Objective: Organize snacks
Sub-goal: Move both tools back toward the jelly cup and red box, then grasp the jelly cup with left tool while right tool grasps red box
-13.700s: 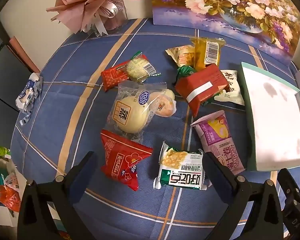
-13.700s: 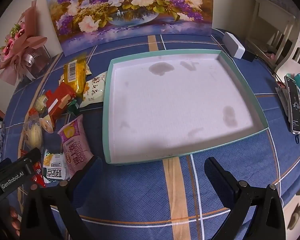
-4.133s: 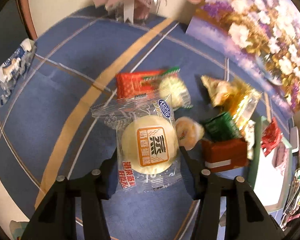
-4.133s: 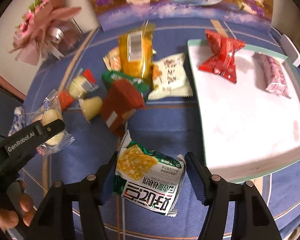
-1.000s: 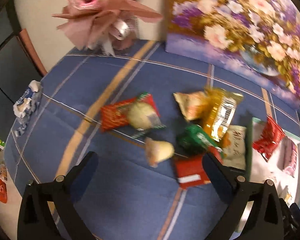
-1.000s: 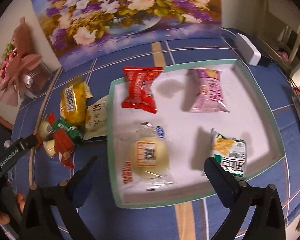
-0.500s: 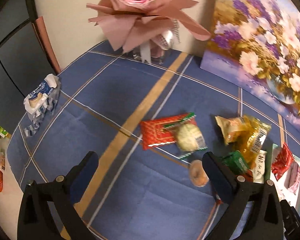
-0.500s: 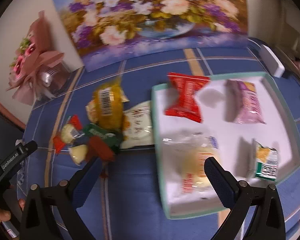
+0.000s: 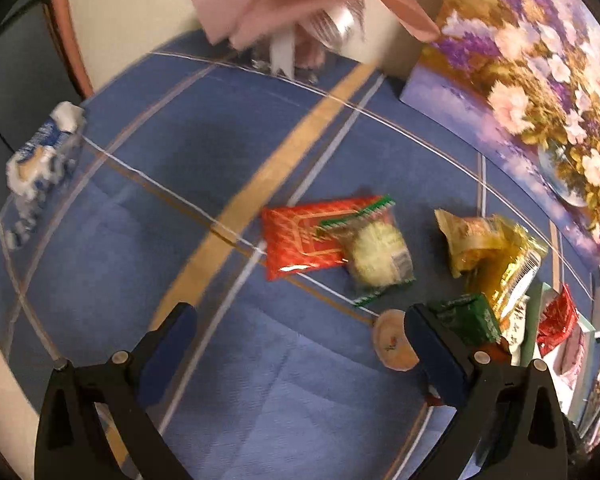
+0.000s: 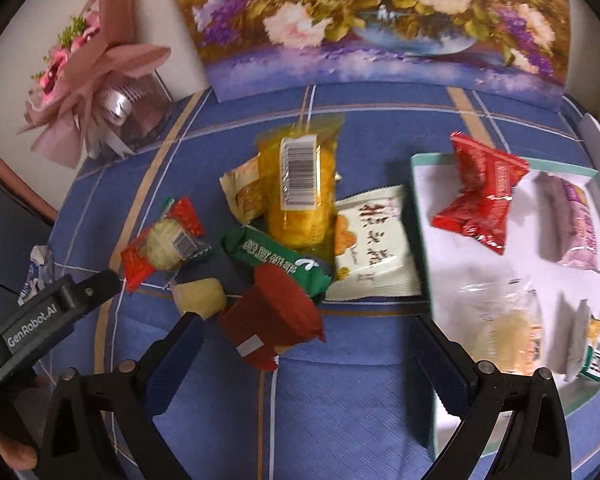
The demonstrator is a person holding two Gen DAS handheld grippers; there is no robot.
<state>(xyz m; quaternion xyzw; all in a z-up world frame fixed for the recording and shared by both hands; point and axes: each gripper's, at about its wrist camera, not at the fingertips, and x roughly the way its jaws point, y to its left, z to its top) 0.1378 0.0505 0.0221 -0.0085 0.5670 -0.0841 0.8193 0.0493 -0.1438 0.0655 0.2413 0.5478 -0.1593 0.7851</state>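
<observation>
Loose snacks lie on the blue tablecloth. In the left wrist view my open, empty left gripper [image 9: 298, 344] hovers just short of a flat red packet [image 9: 300, 240], a clear-wrapped round cake [image 9: 378, 254] and a small round bun [image 9: 394, 346] by its right finger. In the right wrist view my open, empty right gripper [image 10: 310, 354] hangs over a dark red box [image 10: 274, 320], with a green packet [image 10: 278, 264], yellow packet [image 10: 300, 192] and white packet [image 10: 370, 244] beyond. The white tray [image 10: 418, 216] holds several snacks, among them a red bag [image 10: 480, 196].
A flower painting [image 10: 380, 20] leans on the wall at the back. A pink bouquet [image 10: 96, 80] stands at the back left. A tissue pack [image 9: 40, 160] lies at the table's left edge. The left gripper's body [image 10: 48, 320] shows at the right wrist view's lower left.
Both grippers have dropped lower and moved toward the loose snacks on the left. The snacks now look larger in both views. Both stay open and empty.
</observation>
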